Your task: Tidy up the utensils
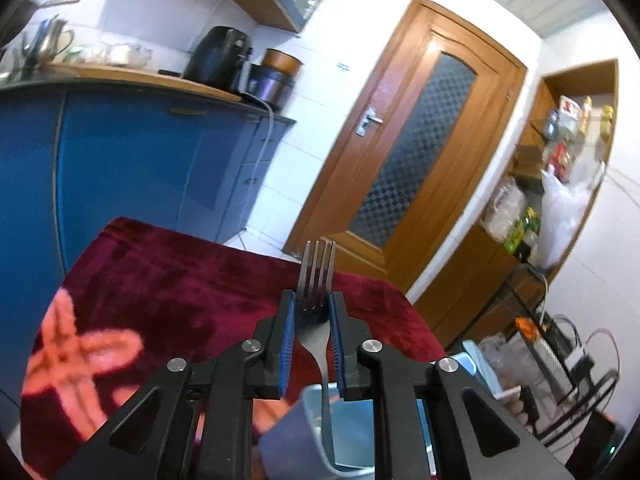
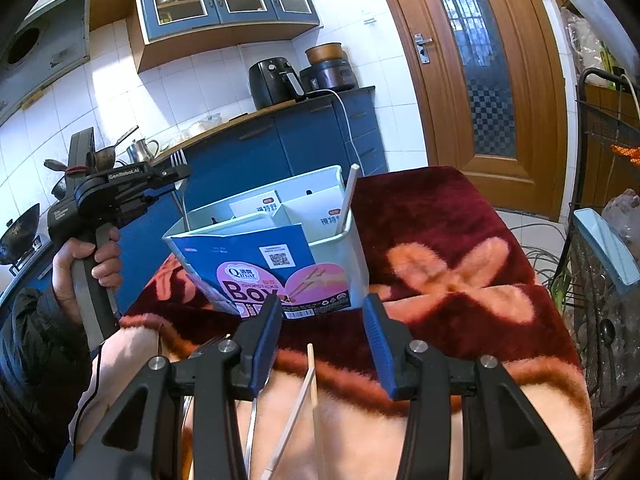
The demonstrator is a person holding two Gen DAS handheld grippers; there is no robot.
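Note:
My left gripper (image 1: 313, 300) is shut on a steel fork (image 1: 317, 276), tines up, its handle reaching down into the pale blue chopstick box (image 1: 352, 432) right below. In the right wrist view the left gripper (image 2: 176, 172) holds the fork (image 2: 179, 160) upright over the box's (image 2: 336, 256) left rear compartment. A pale chopstick (image 2: 347, 200) stands in the box's right compartment. My right gripper (image 2: 322, 320) is open and empty, in front of the box, above loose chopsticks (image 2: 313, 376) and a utensil handle (image 2: 250, 440) lying on the blanket.
A dark red blanket with pink flowers (image 2: 460, 272) covers the table. Blue cabinets (image 1: 132, 172) with appliances stand behind. A wooden door (image 1: 412, 152) is at the right, with a wire rack (image 2: 608, 200) beside the table.

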